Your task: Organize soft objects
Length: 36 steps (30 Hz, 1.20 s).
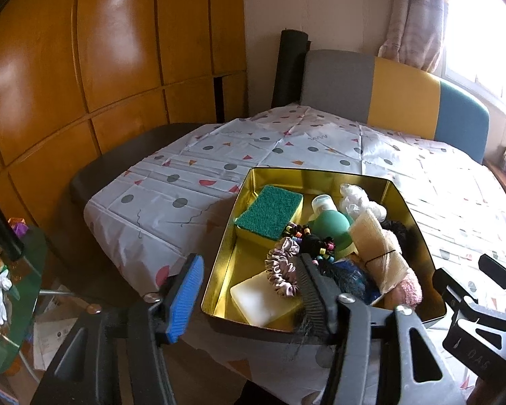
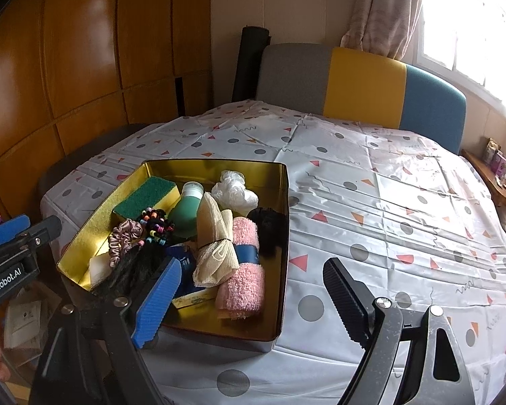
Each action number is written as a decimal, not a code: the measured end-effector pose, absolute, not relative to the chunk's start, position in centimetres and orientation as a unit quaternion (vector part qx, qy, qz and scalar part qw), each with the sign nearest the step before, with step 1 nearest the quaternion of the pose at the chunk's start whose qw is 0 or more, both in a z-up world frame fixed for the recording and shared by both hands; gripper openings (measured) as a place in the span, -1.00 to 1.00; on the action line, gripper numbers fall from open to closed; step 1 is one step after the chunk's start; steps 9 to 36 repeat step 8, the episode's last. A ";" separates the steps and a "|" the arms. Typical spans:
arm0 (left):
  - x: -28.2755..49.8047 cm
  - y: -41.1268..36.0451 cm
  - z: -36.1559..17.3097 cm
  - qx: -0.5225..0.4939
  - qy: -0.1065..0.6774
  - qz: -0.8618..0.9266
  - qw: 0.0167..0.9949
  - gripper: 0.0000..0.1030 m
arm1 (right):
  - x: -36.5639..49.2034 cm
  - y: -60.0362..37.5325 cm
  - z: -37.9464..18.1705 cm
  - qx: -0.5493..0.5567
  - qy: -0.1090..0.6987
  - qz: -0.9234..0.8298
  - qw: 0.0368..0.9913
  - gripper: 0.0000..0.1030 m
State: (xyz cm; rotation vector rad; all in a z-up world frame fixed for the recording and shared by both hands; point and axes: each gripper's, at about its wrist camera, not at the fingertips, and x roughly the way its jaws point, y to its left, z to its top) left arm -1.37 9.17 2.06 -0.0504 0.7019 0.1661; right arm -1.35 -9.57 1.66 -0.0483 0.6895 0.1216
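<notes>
Left gripper (image 1: 249, 290): jaws part open around the near left corner of the tin, blue pad outside the wall, black pad inside by the scrunchie; nothing gripped, though dark hair strands cling to the black finger (whether the pads press the wall I cannot tell).
Right gripper (image 2: 253, 300): jaws wide apart and empty, blue pad over the tin's near edge, black pad over bare tablecloth to the right.
Gold tin (image 1: 320, 177): open, rectangular, sitting on the table's near left part.
Green scouring sponge (image 1: 270, 211): flat in the far left corner of the tin.
Pink scrunchie (image 1: 281, 271): against a pale sponge block (image 1: 261, 298) in the near left corner.
Beaded hair ties (image 2: 155, 224): a heap mid-tin, beside the scrunchie.
Green soft bottle (image 2: 185, 211): lying with its pale cap toward the far wall.
Beige cloth roll (image 2: 216, 243): tied with a black band, resting on a pink towel roll (image 2: 244, 280).
Crumpled clear plastic (image 2: 232, 189): at the far right of the tin.
Tablecloth (image 2: 388, 202): white with dots and triangles, creased.
Chair back (image 2: 364, 84): grey, yellow and blue, beyond the table.
</notes>
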 end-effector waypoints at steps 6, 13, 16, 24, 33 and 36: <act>-1.4 9.2 2.3 -0.023 0.327 0.076 0.942 -0.15 | -1.2 -9.8 1.4 -0.020 0.341 0.059 0.938 0.68; -1.3 9.1 2.3 -0.024 0.332 0.071 0.940 -0.14 | -1.1 -10.1 1.4 -0.016 0.343 0.057 0.938 0.68; -1.3 9.1 2.3 -0.024 0.332 0.071 0.940 -0.14 | -1.1 -10.1 1.4 -0.016 0.343 0.057 0.938 0.68; -1.3 9.1 2.3 -0.024 0.332 0.071 0.940 -0.14 | -1.1 -10.1 1.4 -0.016 0.343 0.057 0.938 0.68; -1.3 9.1 2.3 -0.024 0.332 0.071 0.940 -0.14 | -1.1 -10.1 1.4 -0.016 0.343 0.057 0.938 0.68; -1.3 9.1 2.3 -0.024 0.332 0.071 0.940 -0.14 | -1.1 -10.1 1.4 -0.016 0.343 0.057 0.938 0.68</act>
